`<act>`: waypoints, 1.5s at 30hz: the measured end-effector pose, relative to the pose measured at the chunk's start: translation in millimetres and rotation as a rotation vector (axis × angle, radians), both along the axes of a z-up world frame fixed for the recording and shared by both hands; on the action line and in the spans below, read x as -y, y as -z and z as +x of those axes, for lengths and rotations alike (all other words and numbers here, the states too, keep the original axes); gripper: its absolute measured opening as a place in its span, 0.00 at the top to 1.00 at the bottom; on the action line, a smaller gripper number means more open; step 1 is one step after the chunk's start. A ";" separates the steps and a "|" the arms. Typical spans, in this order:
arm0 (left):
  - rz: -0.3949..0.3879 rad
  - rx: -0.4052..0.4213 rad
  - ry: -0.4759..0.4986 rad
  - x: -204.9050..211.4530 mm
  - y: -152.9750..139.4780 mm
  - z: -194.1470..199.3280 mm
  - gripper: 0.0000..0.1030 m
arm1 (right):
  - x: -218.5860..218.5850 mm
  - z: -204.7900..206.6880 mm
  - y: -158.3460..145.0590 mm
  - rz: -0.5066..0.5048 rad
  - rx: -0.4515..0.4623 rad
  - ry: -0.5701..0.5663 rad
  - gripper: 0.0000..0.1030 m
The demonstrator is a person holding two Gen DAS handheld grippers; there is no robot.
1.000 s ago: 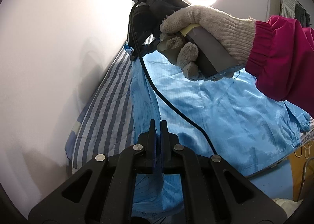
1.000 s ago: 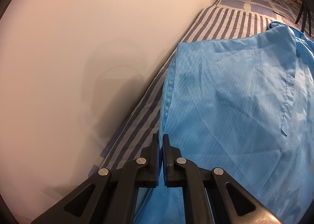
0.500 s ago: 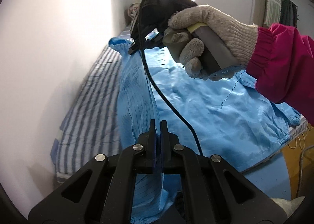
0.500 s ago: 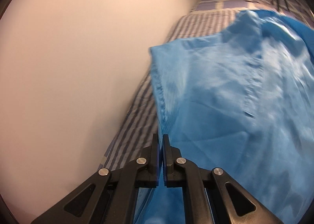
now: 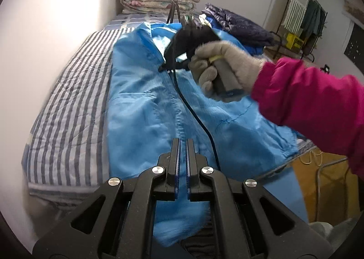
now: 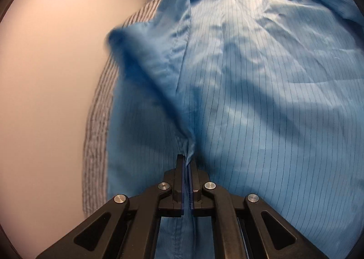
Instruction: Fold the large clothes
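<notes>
Both grippers [image 5: 183, 145] [image 6: 187, 161] pinch unlabelled blue garment [image 5: 145, 109].

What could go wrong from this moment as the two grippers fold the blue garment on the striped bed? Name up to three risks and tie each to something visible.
1. The right gripper pinches only a thin bunched edge of the blue garment; it could slip free.
2. The black cable hanging from the right gripper trails across the garment and could get folded in or snag.
3. The fabric is creased, so the fold may trap the wrinkles.
</notes>
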State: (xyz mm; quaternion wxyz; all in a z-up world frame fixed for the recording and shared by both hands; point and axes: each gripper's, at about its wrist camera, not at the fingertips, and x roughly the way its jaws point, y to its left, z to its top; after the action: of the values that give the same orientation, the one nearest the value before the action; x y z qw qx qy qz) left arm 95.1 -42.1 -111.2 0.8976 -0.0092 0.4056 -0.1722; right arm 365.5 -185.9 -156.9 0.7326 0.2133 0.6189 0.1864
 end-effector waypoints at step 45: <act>0.100 -0.188 -0.102 -49.5 101.2 68.4 0.94 | -50.7 112.0 1.5 -0.208 0.242 -0.036 0.79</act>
State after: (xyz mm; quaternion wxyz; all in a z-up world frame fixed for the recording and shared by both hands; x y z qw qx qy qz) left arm 163.5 7.4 -212.4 0.8624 -0.0010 0.4953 -0.1044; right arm 477.5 -135.2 -158.4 0.8166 0.1010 0.5457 0.1588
